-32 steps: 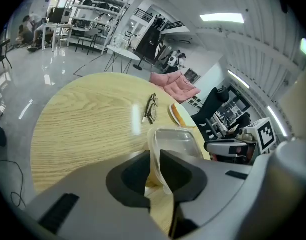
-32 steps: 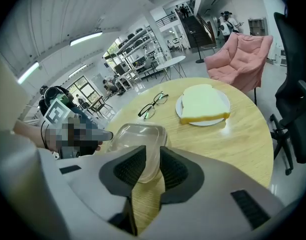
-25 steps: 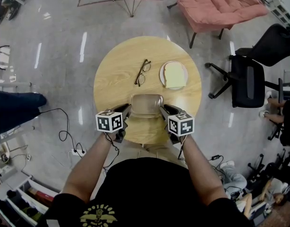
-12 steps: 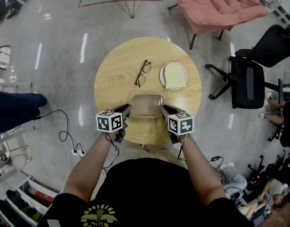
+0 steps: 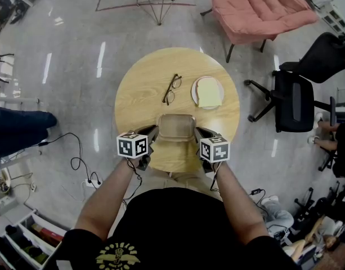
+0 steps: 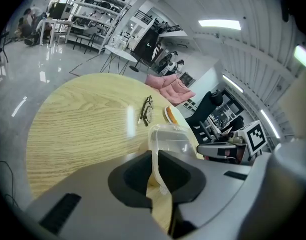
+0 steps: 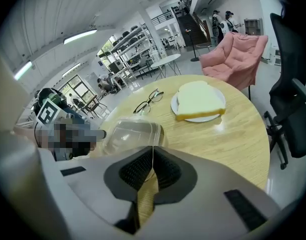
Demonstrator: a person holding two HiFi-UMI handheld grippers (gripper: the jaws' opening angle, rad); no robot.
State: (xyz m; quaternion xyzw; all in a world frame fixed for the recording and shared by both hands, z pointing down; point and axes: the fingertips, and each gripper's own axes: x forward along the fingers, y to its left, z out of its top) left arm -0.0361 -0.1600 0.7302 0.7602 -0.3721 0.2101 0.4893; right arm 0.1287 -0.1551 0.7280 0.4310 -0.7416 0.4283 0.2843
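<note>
Container point(image 5: 175, 126) pinched between left claw point(image 5: 152, 132) and right claw point(image 5: 198, 132).

Your left tongs point(image 5: 152, 133) and right tongs point(image 5: 198, 133) are pale grey with black pads, and each carries a cube of black-and-white square markers. The container point(image 5: 175, 126) is clear, colourless plastic. Your desk point(image 5: 138, 94) is light yellow wood with a fine grain. The glasses point(image 5: 171, 89) are dark-framed, the plate point(image 5: 219, 92) white, and the bread point(image 5: 208, 92) cream with a tan crust. The armchair point(image 5: 256, 7) is pink.
</note>
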